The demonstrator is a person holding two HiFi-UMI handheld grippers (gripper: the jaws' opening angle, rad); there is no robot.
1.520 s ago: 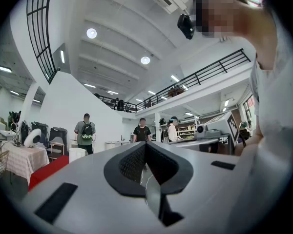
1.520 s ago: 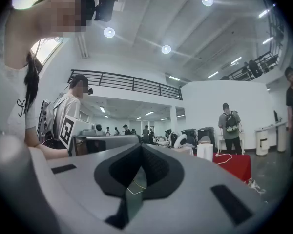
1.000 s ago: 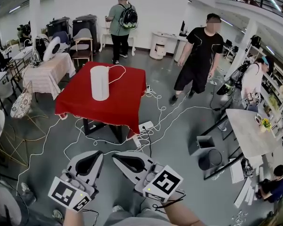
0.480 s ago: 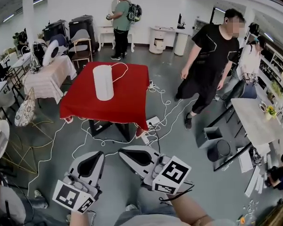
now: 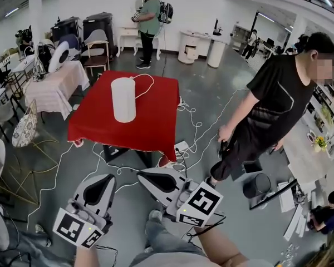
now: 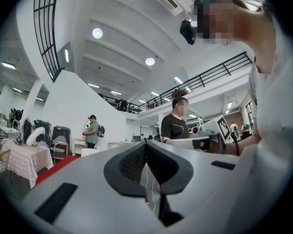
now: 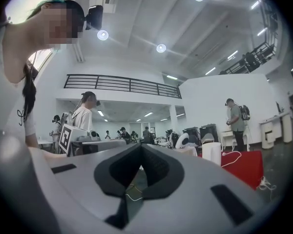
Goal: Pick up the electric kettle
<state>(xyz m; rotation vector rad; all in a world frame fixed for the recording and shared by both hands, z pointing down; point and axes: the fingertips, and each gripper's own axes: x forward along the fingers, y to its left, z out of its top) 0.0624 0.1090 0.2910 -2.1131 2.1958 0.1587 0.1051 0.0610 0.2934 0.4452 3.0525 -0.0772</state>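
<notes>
While the white electric kettle (image 5: 123, 99) stands upright on the red table (image 5: 156, 121), well ahead, neither gripper is near it. The left hand-held gripper (image 5: 108, 178) and the right hand-held gripper (image 5: 143, 176) are each clenched on nothing, tips meeting. The risks, as I judge them: loose cables (image 5: 195, 132) on the floor before the table could catch a foot, and a passer-by (image 5: 270, 110) is close on the right. The kettle's cord (image 5: 145, 82) may drag on lifting. Jaws left clenched would shove the smooth body over.
</notes>
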